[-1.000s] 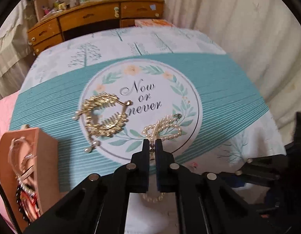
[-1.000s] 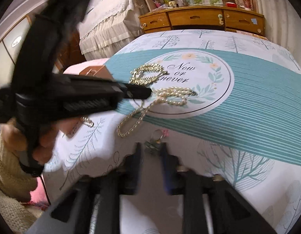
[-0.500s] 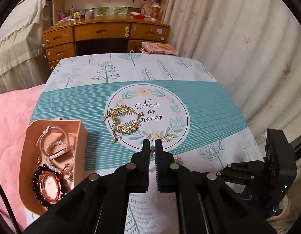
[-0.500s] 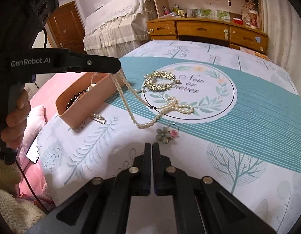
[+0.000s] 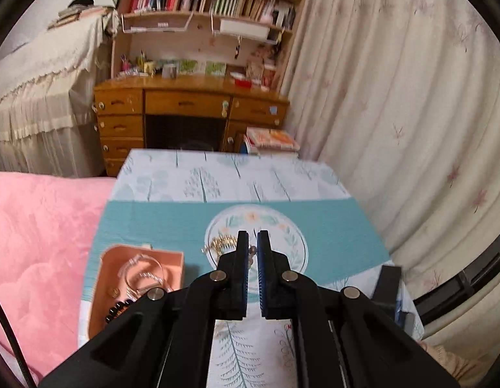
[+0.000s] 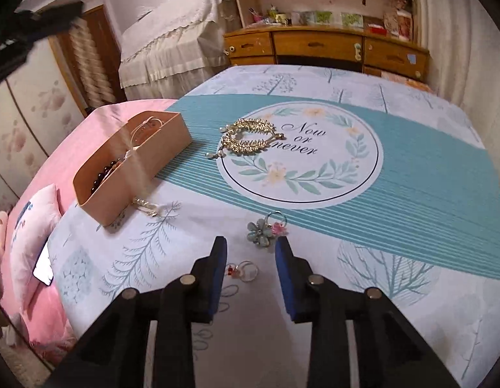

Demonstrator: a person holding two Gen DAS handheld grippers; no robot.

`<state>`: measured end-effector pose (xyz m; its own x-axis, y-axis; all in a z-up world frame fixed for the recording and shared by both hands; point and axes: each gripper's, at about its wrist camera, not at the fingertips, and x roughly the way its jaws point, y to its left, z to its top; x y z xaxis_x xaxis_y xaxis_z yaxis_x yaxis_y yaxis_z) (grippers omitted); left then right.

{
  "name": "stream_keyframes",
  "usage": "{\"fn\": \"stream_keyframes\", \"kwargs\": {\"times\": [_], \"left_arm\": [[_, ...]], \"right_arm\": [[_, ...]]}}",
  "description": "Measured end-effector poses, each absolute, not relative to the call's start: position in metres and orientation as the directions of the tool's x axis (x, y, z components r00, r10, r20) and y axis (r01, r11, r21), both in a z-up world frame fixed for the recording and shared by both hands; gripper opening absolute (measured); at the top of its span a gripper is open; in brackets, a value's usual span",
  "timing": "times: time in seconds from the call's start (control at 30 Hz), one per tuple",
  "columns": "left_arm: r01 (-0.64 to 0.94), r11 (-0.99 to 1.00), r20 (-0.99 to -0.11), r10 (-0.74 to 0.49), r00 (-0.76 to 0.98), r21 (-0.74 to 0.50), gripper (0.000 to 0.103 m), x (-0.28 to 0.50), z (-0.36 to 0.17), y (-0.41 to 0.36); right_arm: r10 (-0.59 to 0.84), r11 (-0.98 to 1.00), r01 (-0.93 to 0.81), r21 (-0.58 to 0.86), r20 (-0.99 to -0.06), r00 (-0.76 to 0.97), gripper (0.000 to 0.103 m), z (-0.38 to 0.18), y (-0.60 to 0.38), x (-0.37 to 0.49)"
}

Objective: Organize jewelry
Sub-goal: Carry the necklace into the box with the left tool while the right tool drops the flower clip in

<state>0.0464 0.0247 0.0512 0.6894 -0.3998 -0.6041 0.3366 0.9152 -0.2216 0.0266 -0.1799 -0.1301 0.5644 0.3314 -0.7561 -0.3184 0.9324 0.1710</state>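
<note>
My left gripper [image 5: 252,242] is shut on a pearl necklace [image 5: 251,252]; only a few beads show between its tips. In the right wrist view the necklace [image 6: 94,64] hangs as a blurred strand from the left gripper at the top left, above the pink box [image 6: 130,194]. A gold leaf piece [image 6: 250,135] lies on the cloth's round print. My right gripper [image 6: 250,247] hovers low over the cloth with its jaws opening. A green flower ring [image 6: 261,231] lies just ahead of its tips, untouched. A small ring with red bits [image 6: 243,270] lies between the fingers.
The pink box [image 5: 101,291] holds bracelets and dark beads. A small pearl piece [image 6: 146,208] lies beside it. A pink blanket [image 5: 39,242] borders the table on the left, a curtain [image 5: 411,129] on the right, and a wooden desk [image 5: 185,106] stands behind.
The left gripper has risen and pulled back, lifting the pearl necklace off the cloth to hang over the box. The right gripper's jaws have gone from shut to apart.
</note>
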Motion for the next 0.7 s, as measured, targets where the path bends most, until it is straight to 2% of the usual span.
{"fn": "stream_keyframes", "kwargs": {"times": [0.4,0.43,0.47,0.7], "left_arm": [[0.268,0.94,-0.473,-0.337,0.814,-0.21,0.003,0.025,0.114,0.075],[0.258,0.943,-0.466,-0.329,0.821,-0.21,0.003,0.024,0.117,0.079],[0.25,0.945,-0.46,-0.322,0.828,-0.212,0.003,0.023,0.119,0.085],[0.184,0.964,-0.478,-0.257,0.84,-0.193,0.003,0.021,0.105,0.105]], "right_arm": [[0.233,0.964,-0.243,0.111,-0.793,0.563,0.03,-0.141,-0.165,0.044],[0.224,0.967,-0.23,0.109,-0.794,0.566,0.028,-0.141,-0.165,0.045],[0.221,0.968,-0.224,0.109,-0.794,0.566,0.02,-0.141,-0.166,0.045],[0.255,0.961,-0.237,0.144,-0.791,0.557,0.019,-0.133,-0.163,0.038]]}}
